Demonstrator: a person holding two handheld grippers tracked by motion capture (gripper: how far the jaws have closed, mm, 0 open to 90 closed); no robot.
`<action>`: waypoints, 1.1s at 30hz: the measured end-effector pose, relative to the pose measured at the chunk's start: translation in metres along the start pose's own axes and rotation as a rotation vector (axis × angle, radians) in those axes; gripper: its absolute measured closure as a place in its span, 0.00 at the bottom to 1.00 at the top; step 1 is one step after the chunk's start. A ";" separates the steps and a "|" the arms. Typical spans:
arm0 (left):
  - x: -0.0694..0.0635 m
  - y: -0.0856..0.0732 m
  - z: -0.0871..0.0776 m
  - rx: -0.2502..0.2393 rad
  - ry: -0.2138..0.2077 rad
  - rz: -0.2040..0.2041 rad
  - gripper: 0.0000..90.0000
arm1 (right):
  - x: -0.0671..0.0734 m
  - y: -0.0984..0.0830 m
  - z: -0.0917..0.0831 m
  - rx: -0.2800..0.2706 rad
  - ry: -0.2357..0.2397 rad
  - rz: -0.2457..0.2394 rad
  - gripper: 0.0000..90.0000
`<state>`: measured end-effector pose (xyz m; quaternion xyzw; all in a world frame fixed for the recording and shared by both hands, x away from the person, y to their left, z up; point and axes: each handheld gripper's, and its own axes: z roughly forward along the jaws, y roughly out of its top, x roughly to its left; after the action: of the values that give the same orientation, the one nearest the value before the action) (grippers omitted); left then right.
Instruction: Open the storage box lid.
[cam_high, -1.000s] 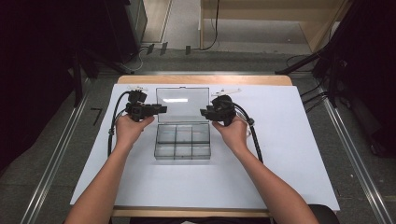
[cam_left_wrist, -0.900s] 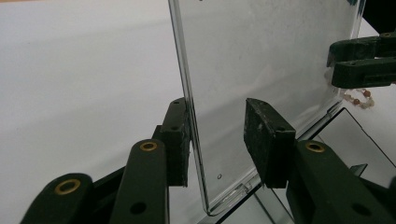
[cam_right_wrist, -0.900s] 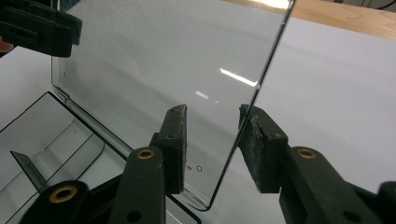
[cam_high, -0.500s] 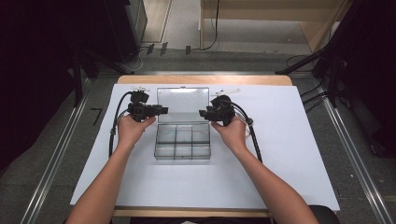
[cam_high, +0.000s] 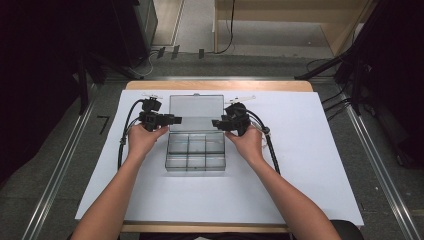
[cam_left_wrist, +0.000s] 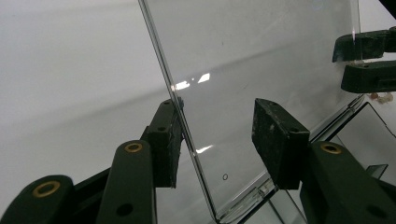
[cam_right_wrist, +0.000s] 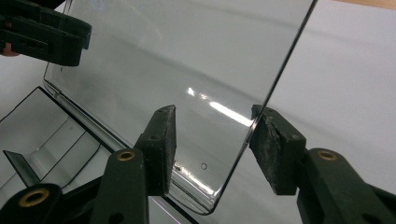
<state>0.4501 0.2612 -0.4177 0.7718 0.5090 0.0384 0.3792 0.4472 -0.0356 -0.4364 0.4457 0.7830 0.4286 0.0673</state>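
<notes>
A clear plastic compartment box (cam_high: 168, 153) lies on the white sheet, its clear lid (cam_high: 196, 106) swung open and leaning back. My left gripper (cam_high: 177, 120) is at the lid's left edge and my right gripper (cam_high: 215, 122) at its right edge. In the left gripper view the lid (cam_left_wrist: 261, 56) edge runs between the jaws of the left gripper (cam_left_wrist: 218, 112), beside the left pad (cam_left_wrist: 168, 140). In the right gripper view the lid (cam_right_wrist: 187, 51) edge stands close to the right pad (cam_right_wrist: 273, 147) of the right gripper (cam_right_wrist: 215, 116). Both pairs of jaws have just been opening and stand open around the lid.
The white sheet (cam_high: 310, 150) covers a wooden table (cam_high: 215, 85). Dark equipment and cables stand on the floor beyond the table and at both sides. Metal rails (cam_high: 60, 165) run along the left and right.
Both hands stay where they were. The bright glare on the lid seen one second ago has gone. The jaws at both lid edges look slightly wider.
</notes>
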 end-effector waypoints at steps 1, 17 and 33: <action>0.000 0.000 0.000 0.000 0.000 0.000 0.60 | 0.000 0.000 0.000 0.000 0.000 0.000 0.58; 0.001 -0.001 0.006 0.037 0.004 -0.025 0.54 | -0.002 -0.002 0.004 0.023 0.009 0.023 0.53; 0.002 -0.003 0.012 0.068 -0.002 -0.062 0.47 | -0.005 -0.003 0.007 0.047 0.016 0.055 0.50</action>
<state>0.4546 0.2567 -0.4287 0.7681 0.5333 0.0086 0.3543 0.4520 -0.0357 -0.4441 0.4651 0.7808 0.4154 0.0390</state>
